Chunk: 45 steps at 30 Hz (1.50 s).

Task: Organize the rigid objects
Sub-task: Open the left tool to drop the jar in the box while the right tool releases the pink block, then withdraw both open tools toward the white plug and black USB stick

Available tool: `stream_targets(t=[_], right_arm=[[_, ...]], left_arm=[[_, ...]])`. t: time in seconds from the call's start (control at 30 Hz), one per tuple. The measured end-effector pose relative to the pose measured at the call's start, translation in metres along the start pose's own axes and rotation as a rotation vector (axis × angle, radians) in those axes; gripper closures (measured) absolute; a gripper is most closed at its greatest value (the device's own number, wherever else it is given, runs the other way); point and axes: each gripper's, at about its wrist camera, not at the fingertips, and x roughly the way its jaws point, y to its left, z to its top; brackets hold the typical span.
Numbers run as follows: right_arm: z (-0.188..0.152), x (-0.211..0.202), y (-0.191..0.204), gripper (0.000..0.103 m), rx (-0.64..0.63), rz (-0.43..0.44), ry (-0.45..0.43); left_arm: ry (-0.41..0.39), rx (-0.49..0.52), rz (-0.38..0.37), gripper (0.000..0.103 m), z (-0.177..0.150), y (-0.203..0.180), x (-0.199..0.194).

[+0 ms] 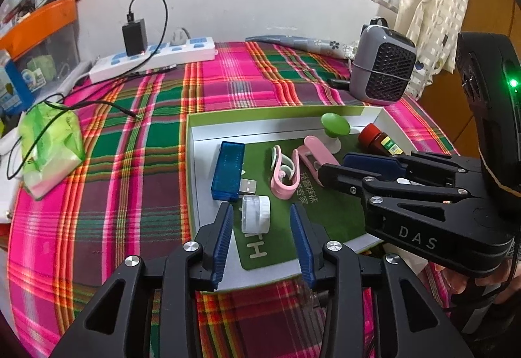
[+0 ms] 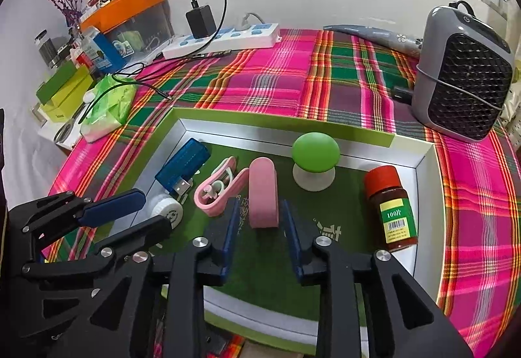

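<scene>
The left gripper (image 1: 262, 239) is standing open astride the white jar (image 1: 256, 214), pads clear; the right gripper (image 2: 260, 237) is likewise gaping around the pink clip (image 2: 263, 195). Both are lying released in the tray (image 2: 426, 182), evidently sorted there.

Green-lined shallow tray (image 2: 423, 162) on plaid cloth, holding blue USB stick (image 2: 182, 167), white round cap (image 2: 167, 211) on its side, pink cable clip (image 2: 216, 192), pink case (image 2: 263, 195), upright green mushroom stand (image 2: 315, 159), red-capped amber bottle (image 2: 390, 208) lying flat
</scene>
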Motion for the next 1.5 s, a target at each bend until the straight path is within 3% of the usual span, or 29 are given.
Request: stream_targets(t=[0.4,0.9,1.2,1.5], right_arm=[[-0.014,-0.035,0.0,0.069,0.026,0.014,-0.066],[-0.058,-0.091,-0.023,0.069,0.121,-0.015,-0.161],[-0.092,-0.1,-0.029,0.069,0.144,-0.044,-0.164],[-0.094,-0.085,-0.001,0.068,0.069,0.002,-0.132]], left_arm=[[-0.057,-0.025,-0.021,0.064,-0.009,0.001,-0.034],[-0.082,-0.052,-0.042,0.064,-0.038,0.001,-0.062],[-0.049,-0.058,-0.051,0.064,-0.055,-0.003,-0.057],[-0.025,-0.057,-0.064,0.064,-0.066,-0.008,-0.052]])
